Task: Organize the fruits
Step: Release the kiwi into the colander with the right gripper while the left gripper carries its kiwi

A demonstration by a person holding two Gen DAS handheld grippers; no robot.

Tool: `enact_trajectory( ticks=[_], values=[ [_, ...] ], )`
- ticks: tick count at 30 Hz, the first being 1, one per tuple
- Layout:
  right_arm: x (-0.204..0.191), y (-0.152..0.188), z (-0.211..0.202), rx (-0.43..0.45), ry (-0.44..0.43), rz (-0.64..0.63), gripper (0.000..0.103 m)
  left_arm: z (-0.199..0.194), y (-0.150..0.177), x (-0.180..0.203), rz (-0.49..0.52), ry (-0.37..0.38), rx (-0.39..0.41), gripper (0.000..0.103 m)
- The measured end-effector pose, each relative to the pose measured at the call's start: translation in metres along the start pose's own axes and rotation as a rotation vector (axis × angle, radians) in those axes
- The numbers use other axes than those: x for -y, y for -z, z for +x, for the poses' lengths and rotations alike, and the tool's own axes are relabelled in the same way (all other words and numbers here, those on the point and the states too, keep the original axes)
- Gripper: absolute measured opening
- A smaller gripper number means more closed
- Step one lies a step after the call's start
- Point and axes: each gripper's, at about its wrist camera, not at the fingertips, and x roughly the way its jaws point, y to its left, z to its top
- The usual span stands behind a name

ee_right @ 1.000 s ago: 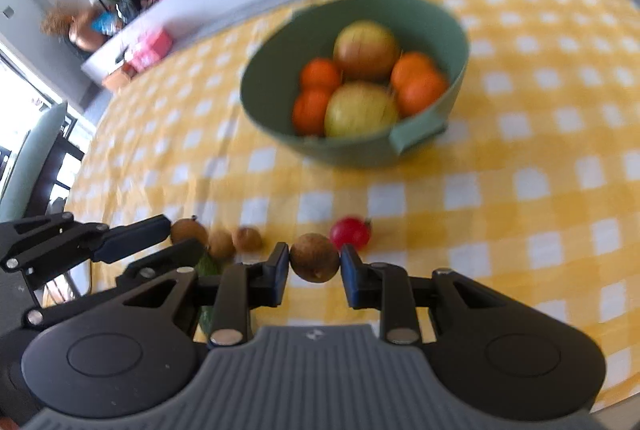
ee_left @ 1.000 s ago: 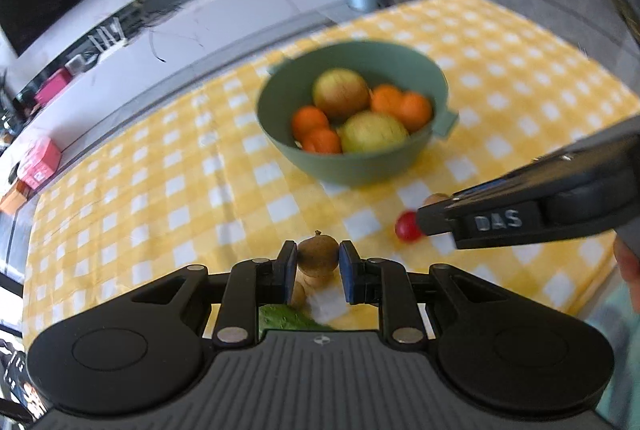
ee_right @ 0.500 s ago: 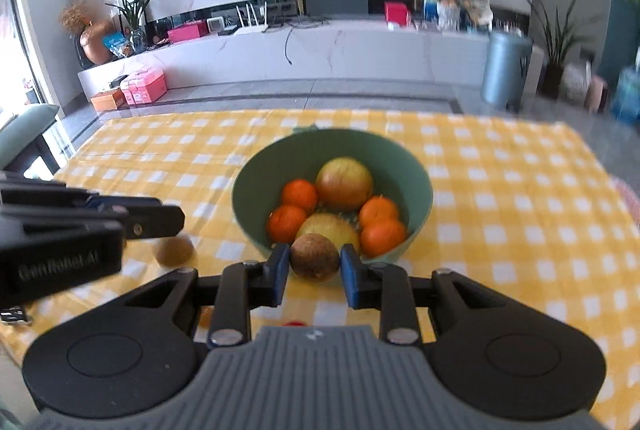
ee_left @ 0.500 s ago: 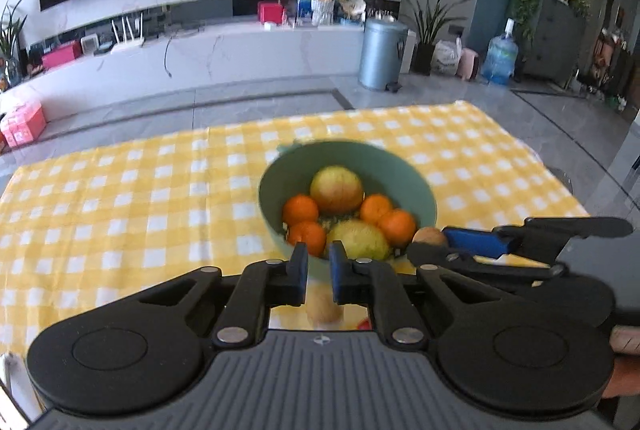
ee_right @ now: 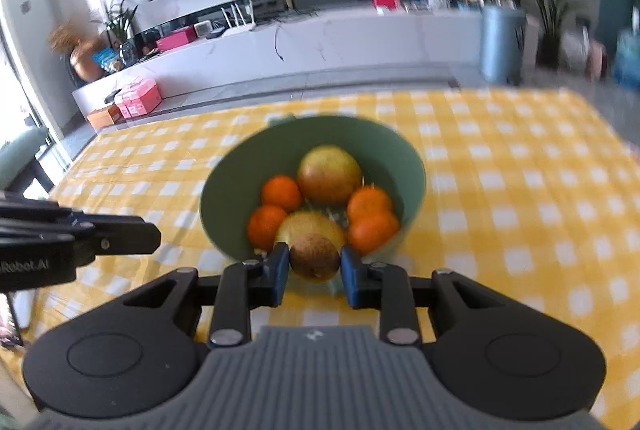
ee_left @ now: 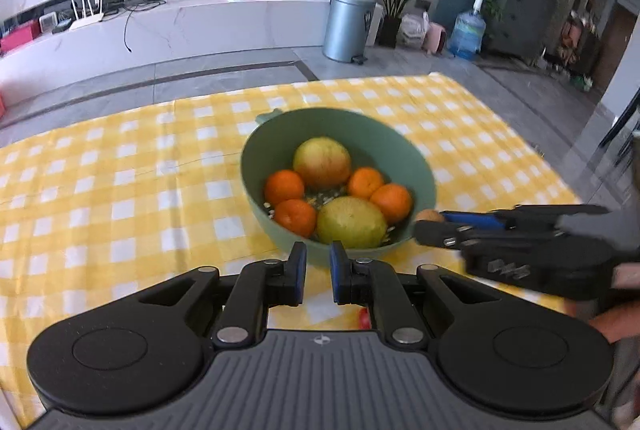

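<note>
a small brown fruit [ee_right: 315, 256], roundish with no clear long axis, sits pinched between the pads of the right gripper [ee_right: 314, 272], held just at the near rim of the green bowl [ee_right: 414, 166]. inside the bowl lie four oranges [ee_right: 281, 193] and two larger yellow-green fruits [ee_right: 329, 174]. the left gripper [ee_left: 317, 272] is closed down with nothing between its fingers, just short of the bowl. everything stands on a yellow checked tablecloth [ee_left: 120, 190]; a bit of one red fruit [ee_left: 363, 319] peeks out under the left gripper.
</note>
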Motion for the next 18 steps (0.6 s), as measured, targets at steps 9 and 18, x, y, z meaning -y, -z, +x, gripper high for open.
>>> enact_trajectory(
  ticks=[9,18],
  values=[
    [-0.004,0.0,-0.004,0.128,-0.034,-0.078,0.024,0.038,0.028,-0.031,0.07,-0.062,-0.142,0.021],
    [-0.005,-0.007,0.028,0.108,-0.036,-0.155,0.024,0.048,0.033,-0.054,0.003,-0.027,-0.229,0.034]
  ],
)
